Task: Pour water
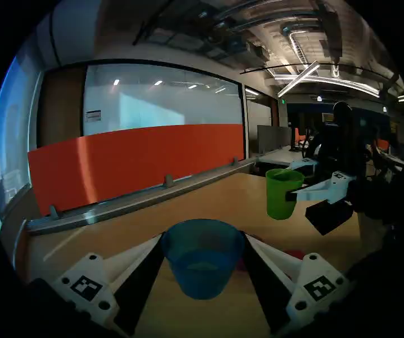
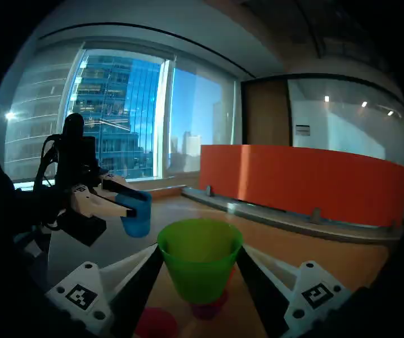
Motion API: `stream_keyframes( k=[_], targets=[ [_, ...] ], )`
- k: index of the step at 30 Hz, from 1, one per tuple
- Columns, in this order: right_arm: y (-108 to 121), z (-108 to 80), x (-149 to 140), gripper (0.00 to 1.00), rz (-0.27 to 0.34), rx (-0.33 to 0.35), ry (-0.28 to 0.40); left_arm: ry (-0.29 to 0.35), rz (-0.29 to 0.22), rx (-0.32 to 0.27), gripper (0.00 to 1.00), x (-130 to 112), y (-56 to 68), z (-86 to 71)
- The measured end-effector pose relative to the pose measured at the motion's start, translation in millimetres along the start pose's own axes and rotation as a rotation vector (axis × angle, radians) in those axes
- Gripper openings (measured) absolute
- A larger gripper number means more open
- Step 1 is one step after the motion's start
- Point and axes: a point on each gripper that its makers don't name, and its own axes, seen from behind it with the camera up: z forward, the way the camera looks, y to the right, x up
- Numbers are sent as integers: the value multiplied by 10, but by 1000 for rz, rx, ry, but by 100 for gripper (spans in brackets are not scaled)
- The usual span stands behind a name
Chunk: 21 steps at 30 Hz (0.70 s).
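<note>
Now the left gripper (image 1: 203, 243) squeezes the blue cup (image 1: 203, 265) of water, and the right gripper (image 2: 200, 248) squeezes the green cup (image 2: 200, 265). Next, likely tip blue into green.

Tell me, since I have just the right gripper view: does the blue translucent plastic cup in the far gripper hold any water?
Observer: It seems so. In the left gripper view a liquid level shows through the blue cup, partway up.
Operator: Is it clamped on both sides?
Observer: Yes, the left gripper has a finger pressed against each side of it.
Operator: What lies beyond the cup I hold?
Observer: Behind the green plastic cup, the wooden table runs on toward white office desks.
</note>
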Motion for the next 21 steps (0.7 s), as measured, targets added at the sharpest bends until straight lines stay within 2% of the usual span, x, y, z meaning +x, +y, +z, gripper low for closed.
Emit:
stream_keyframes(
  k=[21],
  targets=[
    [-345, 214, -76, 90, -15, 76, -6, 50, 161, 29, 89, 426, 12, -55]
  ],
)
